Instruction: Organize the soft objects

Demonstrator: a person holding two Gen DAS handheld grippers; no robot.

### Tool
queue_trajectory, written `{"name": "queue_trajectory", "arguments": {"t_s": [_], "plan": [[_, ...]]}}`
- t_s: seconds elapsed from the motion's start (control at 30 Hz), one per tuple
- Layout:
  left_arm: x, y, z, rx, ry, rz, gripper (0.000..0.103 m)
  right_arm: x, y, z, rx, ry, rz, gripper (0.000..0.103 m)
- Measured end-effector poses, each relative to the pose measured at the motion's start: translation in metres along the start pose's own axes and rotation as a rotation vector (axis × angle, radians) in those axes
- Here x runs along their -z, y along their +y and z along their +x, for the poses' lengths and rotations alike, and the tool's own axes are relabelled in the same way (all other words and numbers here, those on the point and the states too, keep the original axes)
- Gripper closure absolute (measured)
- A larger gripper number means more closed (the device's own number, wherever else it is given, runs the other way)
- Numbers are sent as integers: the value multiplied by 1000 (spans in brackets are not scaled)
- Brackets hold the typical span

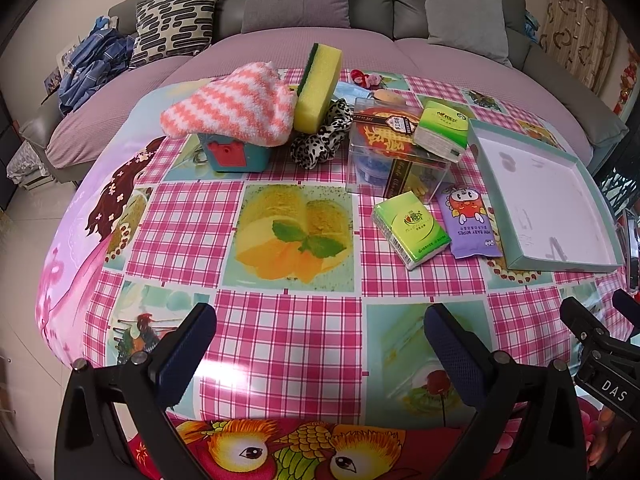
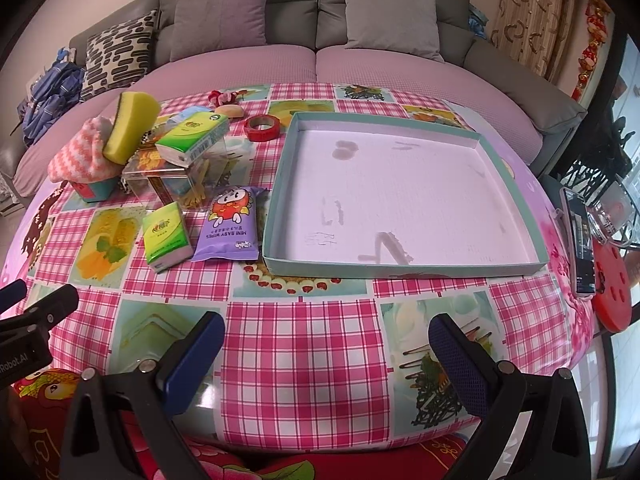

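A shallow teal-rimmed tray (image 2: 404, 269) with a white floor lies on the right of the table, nothing in it. To its left lie a purple wipes pack (image 2: 232, 224) and a green tissue pack (image 2: 166, 237). Another green tissue pack (image 2: 192, 138) rests on a clear plastic box (image 1: 394, 152). A yellow sponge (image 1: 318, 88) leans on a pink-white fuzzy cloth (image 1: 232, 106) draped over a teal container (image 1: 236, 156). A leopard-print scrunchie (image 1: 320, 140) lies beside them. My left gripper (image 1: 320, 340) and right gripper (image 2: 326, 344) hover open over the near table edge, holding nothing.
A red tape roll (image 2: 262, 126), a small peach puff (image 2: 230, 110) and a pink hair tie (image 2: 220, 97) lie at the back. A phone (image 2: 580, 240) sits at the table's right edge by a red stool (image 2: 612, 292). A grey sofa (image 2: 320, 12) stands behind.
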State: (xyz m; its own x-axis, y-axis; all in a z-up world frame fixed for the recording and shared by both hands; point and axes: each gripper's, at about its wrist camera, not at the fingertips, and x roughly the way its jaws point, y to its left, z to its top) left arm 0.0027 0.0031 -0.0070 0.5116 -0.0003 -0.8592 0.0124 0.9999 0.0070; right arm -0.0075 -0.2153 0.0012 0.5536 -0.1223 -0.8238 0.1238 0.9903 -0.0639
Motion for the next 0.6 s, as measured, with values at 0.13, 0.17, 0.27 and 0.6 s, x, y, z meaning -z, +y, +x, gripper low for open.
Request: {"name": "queue_trajectory", "arguments": {"t_s": [0.13, 0.17, 0.27, 0.6], "plan": [[0, 1, 0, 0, 3, -2, 0, 0, 0, 0, -1, 0, 1, 0], [0, 0, 1, 0, 4, -2, 0, 0, 0, 0, -1, 1, 1, 0], [0, 0, 1, 1, 5, -2, 0, 0, 0, 0, -1, 1, 0, 0], [0, 0, 1, 0, 5, -3, 0, -1, 0, 0, -1, 1, 0, 0]]}}
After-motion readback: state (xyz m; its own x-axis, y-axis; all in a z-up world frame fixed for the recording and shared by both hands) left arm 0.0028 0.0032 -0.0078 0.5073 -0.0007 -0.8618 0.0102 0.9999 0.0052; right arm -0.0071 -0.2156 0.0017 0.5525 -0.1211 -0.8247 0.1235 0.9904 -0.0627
